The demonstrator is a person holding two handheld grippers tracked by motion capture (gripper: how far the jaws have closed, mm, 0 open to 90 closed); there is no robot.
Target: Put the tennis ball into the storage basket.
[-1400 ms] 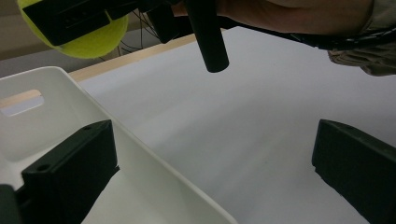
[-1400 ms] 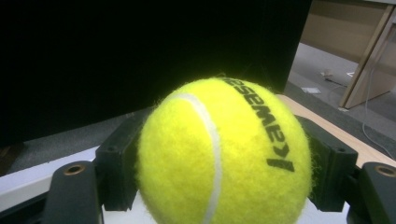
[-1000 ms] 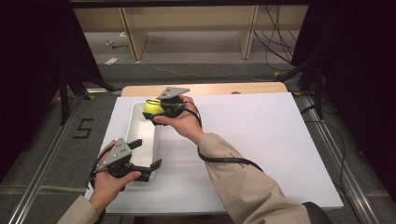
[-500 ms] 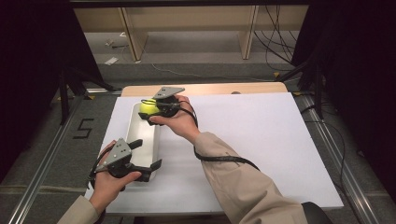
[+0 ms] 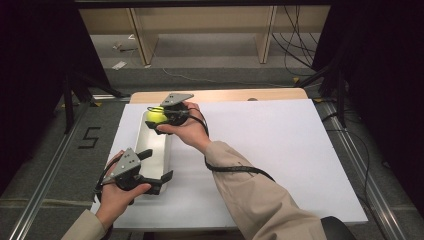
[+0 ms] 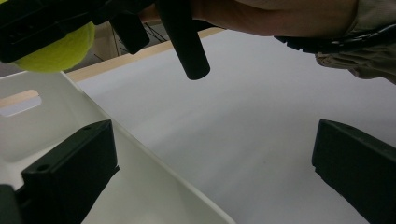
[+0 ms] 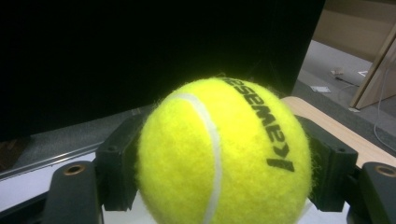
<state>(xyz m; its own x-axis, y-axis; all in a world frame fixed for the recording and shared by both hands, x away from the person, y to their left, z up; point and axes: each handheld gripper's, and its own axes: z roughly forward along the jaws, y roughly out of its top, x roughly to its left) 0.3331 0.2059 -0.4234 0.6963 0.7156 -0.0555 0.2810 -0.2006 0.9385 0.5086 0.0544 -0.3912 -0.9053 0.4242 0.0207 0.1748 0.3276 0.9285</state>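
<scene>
Tennis ball [image 5: 155, 116] hangs over the far end of the long white bin [image 5: 146, 145] on the white worktop [image 5: 280, 150], pinched by the right tongs [image 5: 161, 118]. Best lower it inside before releasing. Left tongs [image 5: 156, 165] stand spread astride the bin's near wall, steadying it.

I see a wooden table [image 5: 225, 94] in the middle of the high view, nearly all of it under a white sheet [image 5: 280, 150]; bare wood shows as a strip along the far edge. On the sheet's left part lies a long white bin [image 5: 150, 150], running from lower left toward the frame's centre.
</scene>
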